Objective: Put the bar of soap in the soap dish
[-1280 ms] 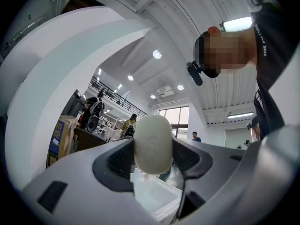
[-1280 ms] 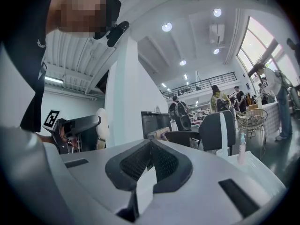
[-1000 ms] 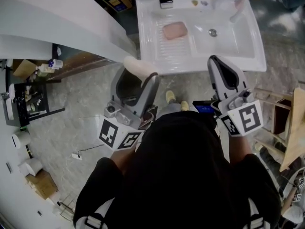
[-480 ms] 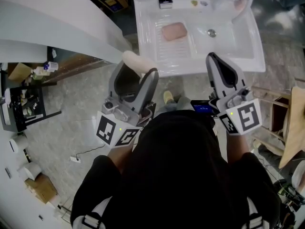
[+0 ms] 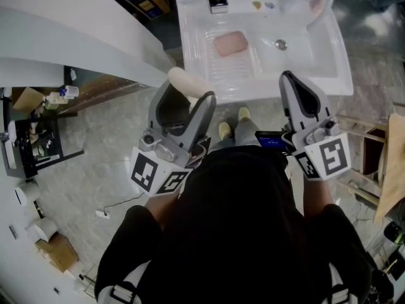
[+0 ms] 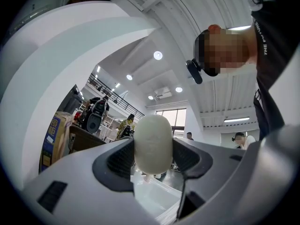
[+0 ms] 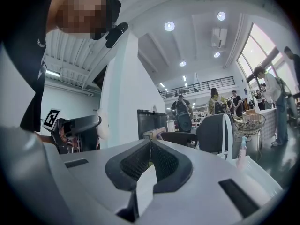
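Nearest, the left gripper [image 5: 190, 94] clamps the bar of soap [image 5: 182, 82], a pale oval (standing upright between the pads in the left gripper view), at the near left corner of the white sink [image 5: 335, 68]. Beside it, the right gripper [image 5: 292, 81] has its jaws pressed together with nothing in them. Farther off, a pink oblong thing [image 5: 231, 42] lies on the sink's ribbed shelf [image 5: 218, 68], well apart from the soap. The drain [image 5: 281, 44] sits to its right.

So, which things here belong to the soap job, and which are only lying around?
Job: bar of soap, held in the left gripper; pink soap dish in the sink.
Lying about: black object on its rim; cardboard box; paper rolls.
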`<state>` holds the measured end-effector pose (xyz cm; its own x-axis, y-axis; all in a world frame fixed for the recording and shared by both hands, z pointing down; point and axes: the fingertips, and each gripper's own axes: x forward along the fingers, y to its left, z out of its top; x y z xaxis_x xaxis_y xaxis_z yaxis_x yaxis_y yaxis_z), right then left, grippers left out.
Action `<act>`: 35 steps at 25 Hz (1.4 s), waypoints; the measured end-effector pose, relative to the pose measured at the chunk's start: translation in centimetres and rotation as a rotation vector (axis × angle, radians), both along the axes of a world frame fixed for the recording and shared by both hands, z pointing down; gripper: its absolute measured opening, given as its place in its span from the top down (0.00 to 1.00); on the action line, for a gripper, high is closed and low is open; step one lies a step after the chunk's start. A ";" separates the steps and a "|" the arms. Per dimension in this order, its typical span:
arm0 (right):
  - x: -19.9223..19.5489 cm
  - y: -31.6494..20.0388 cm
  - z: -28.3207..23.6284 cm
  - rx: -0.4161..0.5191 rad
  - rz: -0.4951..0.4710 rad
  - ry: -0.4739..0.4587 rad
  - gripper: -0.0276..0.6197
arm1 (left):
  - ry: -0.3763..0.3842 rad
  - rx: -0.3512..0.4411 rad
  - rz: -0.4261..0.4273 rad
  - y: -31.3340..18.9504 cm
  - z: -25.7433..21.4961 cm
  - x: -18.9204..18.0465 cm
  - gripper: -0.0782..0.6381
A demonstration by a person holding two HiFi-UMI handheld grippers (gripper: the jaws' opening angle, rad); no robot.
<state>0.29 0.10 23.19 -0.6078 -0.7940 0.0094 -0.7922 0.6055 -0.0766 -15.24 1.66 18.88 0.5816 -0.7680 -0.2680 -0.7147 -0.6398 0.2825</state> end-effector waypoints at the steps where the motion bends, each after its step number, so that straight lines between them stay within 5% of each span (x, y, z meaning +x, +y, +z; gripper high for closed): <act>1: 0.1 -0.2 -0.1 0.000 0.001 0.000 0.92 | 0.003 0.000 -0.002 -0.1 0.0 0.1 0.54; 35: 1.2 -8.6 -1.6 -0.007 -0.078 -0.024 0.93 | -0.027 -0.024 -0.059 -7.8 -1.6 2.0 0.54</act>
